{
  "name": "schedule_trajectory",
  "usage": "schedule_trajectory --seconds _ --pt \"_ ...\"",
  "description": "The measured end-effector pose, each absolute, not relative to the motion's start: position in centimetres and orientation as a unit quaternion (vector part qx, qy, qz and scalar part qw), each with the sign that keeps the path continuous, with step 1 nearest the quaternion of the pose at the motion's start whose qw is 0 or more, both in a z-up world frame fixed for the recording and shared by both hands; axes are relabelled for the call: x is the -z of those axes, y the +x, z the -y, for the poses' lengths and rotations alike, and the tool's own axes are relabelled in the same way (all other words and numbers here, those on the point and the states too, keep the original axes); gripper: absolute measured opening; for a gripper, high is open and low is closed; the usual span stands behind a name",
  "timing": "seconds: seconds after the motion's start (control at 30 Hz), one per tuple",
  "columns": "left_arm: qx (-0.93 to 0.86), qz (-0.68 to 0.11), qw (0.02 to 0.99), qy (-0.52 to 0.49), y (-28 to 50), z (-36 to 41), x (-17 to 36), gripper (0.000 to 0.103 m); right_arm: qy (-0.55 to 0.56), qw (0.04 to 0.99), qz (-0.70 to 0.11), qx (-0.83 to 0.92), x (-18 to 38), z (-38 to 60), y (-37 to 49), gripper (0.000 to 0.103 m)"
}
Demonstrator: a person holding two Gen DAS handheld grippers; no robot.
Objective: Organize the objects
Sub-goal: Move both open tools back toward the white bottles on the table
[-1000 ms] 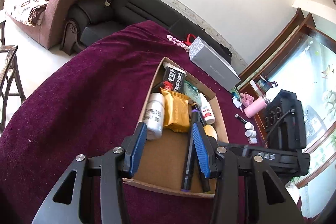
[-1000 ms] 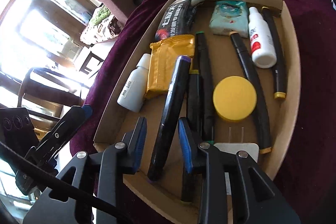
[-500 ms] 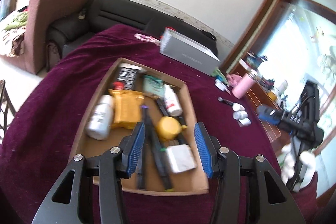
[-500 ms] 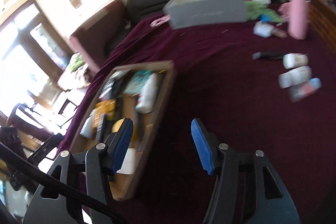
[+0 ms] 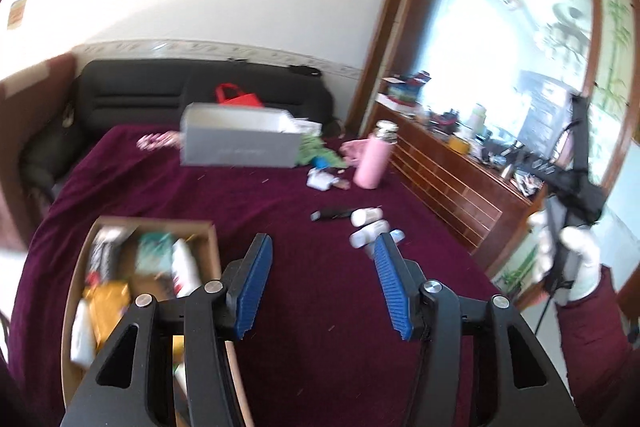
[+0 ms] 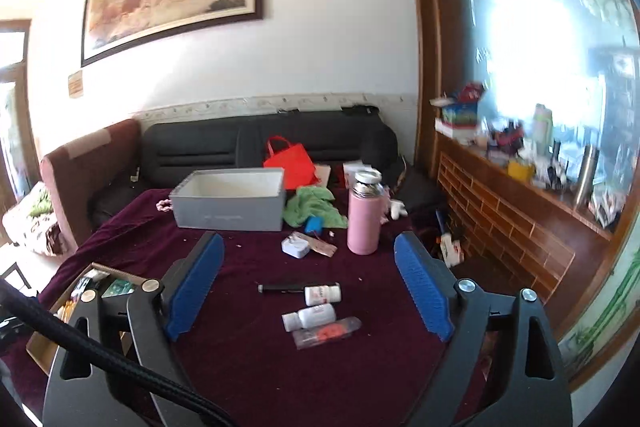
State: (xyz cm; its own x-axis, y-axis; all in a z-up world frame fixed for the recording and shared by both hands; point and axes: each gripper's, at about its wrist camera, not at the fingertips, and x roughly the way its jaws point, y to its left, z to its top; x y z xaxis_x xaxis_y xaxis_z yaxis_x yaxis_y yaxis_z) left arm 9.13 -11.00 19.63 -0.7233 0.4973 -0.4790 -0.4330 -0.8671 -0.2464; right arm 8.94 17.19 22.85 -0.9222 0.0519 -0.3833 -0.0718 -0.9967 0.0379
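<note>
Both tongs empty above maroon desk, jaws just been opening.
L wrist view: left tongs (image 5: 322, 281) part open, nothing btwn jaws; cardboard tray (image 5: 78, 281) w/ sorted items lies left of pink bottle (image 5: 374, 163), nearer cam. R wrist view: right tongs (image 6: 308, 287) wide open, nothing held; two white bottles (image 6: 316, 305), clear packet (image 6: 326, 333), black pen (image 6: 282, 287) lie just in front of pink bottle; grey box (image 6: 228, 205) left of it.

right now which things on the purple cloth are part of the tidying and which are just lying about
Part of the job:
cardboard tray
black pen
two small white bottles
clear tube

Just lying about:
pink flask
grey box
green cloth
red bag
</note>
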Motion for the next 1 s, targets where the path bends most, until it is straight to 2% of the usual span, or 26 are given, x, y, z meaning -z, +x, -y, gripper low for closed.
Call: schedule_trajectory --seconds 0.13,0.23,0.37,0.53,0.7,1.0 --pt "-0.914 0.022 0.28 -0.292 6.1 6.7 -21.4 0.047 -0.259 0.005 -0.117 -0.959 -20.5 -21.6 5.3 0.088" --pt "-0.9 -0.018 0.294 -0.32 2.9 2.4 -21.3 0.047 -0.287 -0.012 -0.243 -0.926 -16.3 -25.9 3.3 0.088" --pt "-0.893 -0.081 0.286 -0.338 -1.0 -2.9 -20.9 0.047 -0.299 -0.007 -0.345 -0.89 -11.3 -29.5 2.5 0.088" --pt "-0.873 -0.123 0.284 -0.376 -6.2 -8.5 -17.5 0.047 -0.302 0.011 -0.378 -0.875 -7.1 -31.1 0.4 0.088" --pt "-0.838 -0.154 0.299 -0.429 -9.4 -12.8 -10.5 0.047 -0.296 0.019 -0.388 -0.873 -4.6 -32.7 -0.8 0.088" --pt "-0.801 -0.194 0.347 -0.448 -11.7 -16.7 -3.6 0.047 -0.293 0.035 -0.386 -0.874 -2.9 -34.6 -0.4 0.088"
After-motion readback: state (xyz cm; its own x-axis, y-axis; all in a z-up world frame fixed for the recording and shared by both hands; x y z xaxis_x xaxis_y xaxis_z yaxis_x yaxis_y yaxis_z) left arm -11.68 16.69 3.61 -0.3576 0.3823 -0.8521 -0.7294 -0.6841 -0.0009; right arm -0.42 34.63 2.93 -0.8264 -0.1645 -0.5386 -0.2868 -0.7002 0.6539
